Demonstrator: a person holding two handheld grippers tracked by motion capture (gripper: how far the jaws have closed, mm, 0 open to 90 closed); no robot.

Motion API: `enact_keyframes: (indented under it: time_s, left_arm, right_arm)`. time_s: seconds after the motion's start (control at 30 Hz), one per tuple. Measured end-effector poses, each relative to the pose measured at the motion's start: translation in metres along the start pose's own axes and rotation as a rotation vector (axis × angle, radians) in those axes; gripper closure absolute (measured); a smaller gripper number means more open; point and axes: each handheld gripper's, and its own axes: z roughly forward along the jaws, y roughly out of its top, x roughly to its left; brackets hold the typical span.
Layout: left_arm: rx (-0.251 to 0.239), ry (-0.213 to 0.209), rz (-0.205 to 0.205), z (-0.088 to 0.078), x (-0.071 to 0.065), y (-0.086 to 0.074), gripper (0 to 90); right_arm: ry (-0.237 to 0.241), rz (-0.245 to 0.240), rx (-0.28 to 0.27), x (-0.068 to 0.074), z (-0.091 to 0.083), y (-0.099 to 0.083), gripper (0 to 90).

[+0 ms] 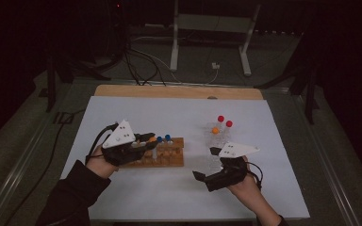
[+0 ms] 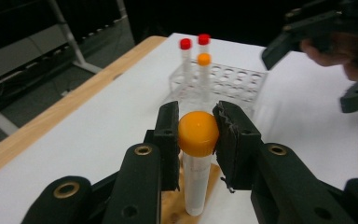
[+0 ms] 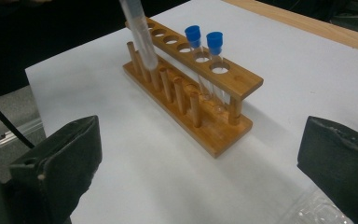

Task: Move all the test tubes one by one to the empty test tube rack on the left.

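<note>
Between left gripper [image 2: 198, 135] jaws, orange-capped tube [image 2: 197, 154], clamped

From above we look down the table; both gripper views sit close, sharing the wooden rack [image 1: 162, 153] [image 3: 191, 88]

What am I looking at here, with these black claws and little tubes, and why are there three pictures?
No machine works here: a person holds a hand tool with a two-jaw claw in each hand. One camera looks down on the white table from above; the other two ride on the claws and look along their jaws.

On the table stand a wooden rack with two blue-capped tubes and a clear plastic rack holding two red-capped tubes and an orange-capped one.

The left claw is shut on the cap of another orange-capped tube, at the wooden rack. The right claw is open and holds nothing.
</note>
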Motion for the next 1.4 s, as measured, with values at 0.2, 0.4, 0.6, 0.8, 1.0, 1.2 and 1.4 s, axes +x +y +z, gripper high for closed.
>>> enact_keyframes:
  time_s: [0.2,0.4,0.6,0.8,1.0,1.2,1.4]
  left_arm:
    - [-0.018,0.067,-0.025,0.004,0.019,-0.001,72.2]
    - [-0.026,0.093,-0.072,0.015,0.031,-0.011,72.2]
    - [-0.003,0.088,-0.098,0.028,0.034,-0.025,72.2]
    - [0.025,0.08,-0.123,0.04,0.034,-0.038,72.2]
    - [0.067,0.075,-0.126,0.05,0.033,-0.048,72.1]
    - [0.105,0.07,-0.126,0.057,0.032,-0.054,72.1]
    - [0.106,0.064,-0.139,0.056,0.033,-0.056,71.9]
  right_arm:
    - [0.001,-0.011,0.001,0.001,0.0,0.0,0.0]
    - [-0.001,-0.01,0.003,0.0,-0.001,0.0,0.0]
    - [0.003,-0.012,0.003,-0.001,-0.001,-0.001,0.0]
    - [0.003,-0.011,0.005,-0.001,-0.001,-0.001,0.0]
    - [0.002,-0.014,0.006,-0.001,-0.002,-0.001,0.0]
    - [0.002,-0.012,0.004,-0.001,-0.003,-0.001,0.0]
    - [0.002,-0.015,-0.005,-0.003,-0.005,0.0,0.0]
